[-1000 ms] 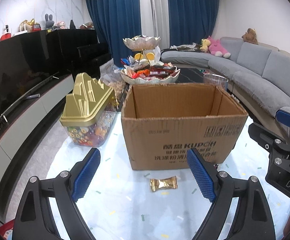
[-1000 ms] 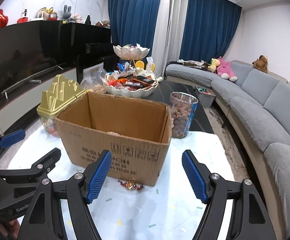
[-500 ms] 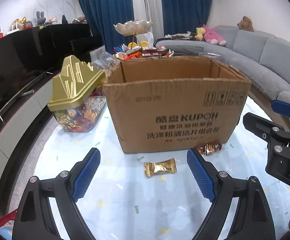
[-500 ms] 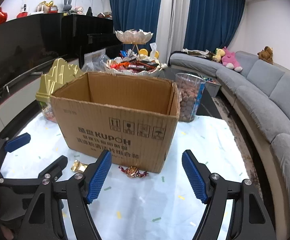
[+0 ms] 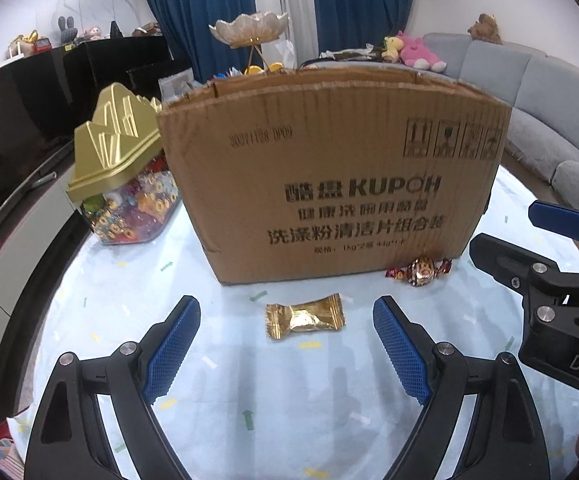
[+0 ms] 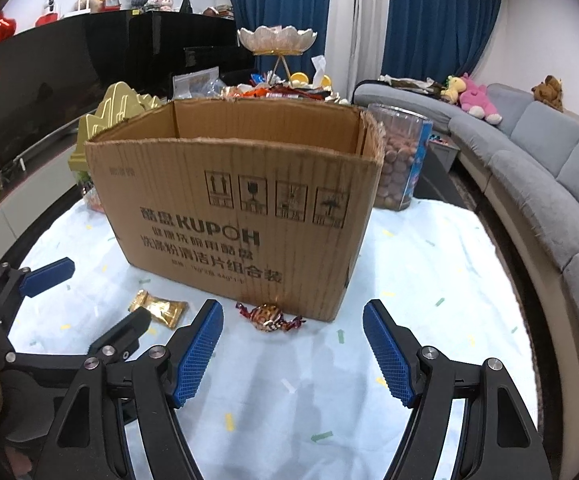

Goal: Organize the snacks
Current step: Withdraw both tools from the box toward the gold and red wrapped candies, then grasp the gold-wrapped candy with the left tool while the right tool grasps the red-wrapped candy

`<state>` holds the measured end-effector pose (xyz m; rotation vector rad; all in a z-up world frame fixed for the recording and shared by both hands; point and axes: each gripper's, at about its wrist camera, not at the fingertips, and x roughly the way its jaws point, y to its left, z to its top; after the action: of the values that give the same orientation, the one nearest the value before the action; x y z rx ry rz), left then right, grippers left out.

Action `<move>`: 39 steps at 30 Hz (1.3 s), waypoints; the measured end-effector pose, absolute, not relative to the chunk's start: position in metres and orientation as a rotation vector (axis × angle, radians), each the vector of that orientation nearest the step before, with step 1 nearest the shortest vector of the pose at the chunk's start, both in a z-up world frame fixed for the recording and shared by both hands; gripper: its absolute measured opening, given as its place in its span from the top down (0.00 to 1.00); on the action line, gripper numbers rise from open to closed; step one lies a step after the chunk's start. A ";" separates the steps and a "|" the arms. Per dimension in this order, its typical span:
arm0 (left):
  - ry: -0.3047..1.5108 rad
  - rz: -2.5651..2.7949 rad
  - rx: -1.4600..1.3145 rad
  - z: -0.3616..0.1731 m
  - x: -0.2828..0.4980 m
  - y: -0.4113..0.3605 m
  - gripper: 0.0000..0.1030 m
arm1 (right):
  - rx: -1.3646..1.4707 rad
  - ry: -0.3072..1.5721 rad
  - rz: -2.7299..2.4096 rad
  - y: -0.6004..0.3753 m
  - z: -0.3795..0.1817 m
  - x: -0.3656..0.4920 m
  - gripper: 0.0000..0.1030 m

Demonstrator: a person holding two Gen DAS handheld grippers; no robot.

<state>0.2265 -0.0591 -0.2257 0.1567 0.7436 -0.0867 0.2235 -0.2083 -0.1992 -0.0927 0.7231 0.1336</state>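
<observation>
An open cardboard box (image 5: pixel 329 184) stands on the pale blue tablecloth; it also shows in the right wrist view (image 6: pixel 233 208). A gold-wrapped candy (image 5: pixel 304 317) lies just in front of my left gripper (image 5: pixel 285 344), which is open and empty. A red and gold twist-wrapped candy (image 6: pixel 270 317) lies at the box's front corner, just ahead of my right gripper (image 6: pixel 291 348), also open and empty. The gold candy shows in the right wrist view (image 6: pixel 157 308), and the twist candy in the left wrist view (image 5: pixel 418 271).
A clear candy jar with a gold lid (image 5: pixel 123 184) stands left of the box. A clear tub of round snacks (image 6: pixel 401 160) stands behind the box's right side. A tiered snack stand (image 6: pixel 277 52) rises behind. A grey sofa (image 6: pixel 529 168) runs along the right.
Both grippers have dropped lower and moved closer to the table and box. The two candies now lie nearer the fingertips. Both stay open.
</observation>
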 end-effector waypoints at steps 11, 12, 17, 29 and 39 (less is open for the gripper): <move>0.793 -0.097 0.134 -0.248 0.244 -0.065 0.14 | -0.071 0.766 0.164 -0.213 -0.222 0.238 0.29; 0.799 -0.094 0.136 -0.249 0.246 -0.066 0.14 | -0.067 0.771 0.167 -0.214 -0.224 0.239 0.29; 0.828 -0.095 0.137 -0.260 0.260 -0.065 0.14 | -0.061 0.792 0.179 -0.212 -0.235 0.246 0.29; 0.874 -0.120 0.102 -0.273 0.284 -0.053 0.15 | -0.014 0.822 0.192 -0.215 -0.252 0.265 0.29; 0.921 -0.134 0.082 -0.285 0.300 -0.050 0.18 | 0.006 0.850 0.189 -0.210 -0.263 0.275 0.29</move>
<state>0.3000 -0.0496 -0.2853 0.0824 0.9207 -0.1337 0.2755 -0.2097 -0.2631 0.0064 0.8504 0.1889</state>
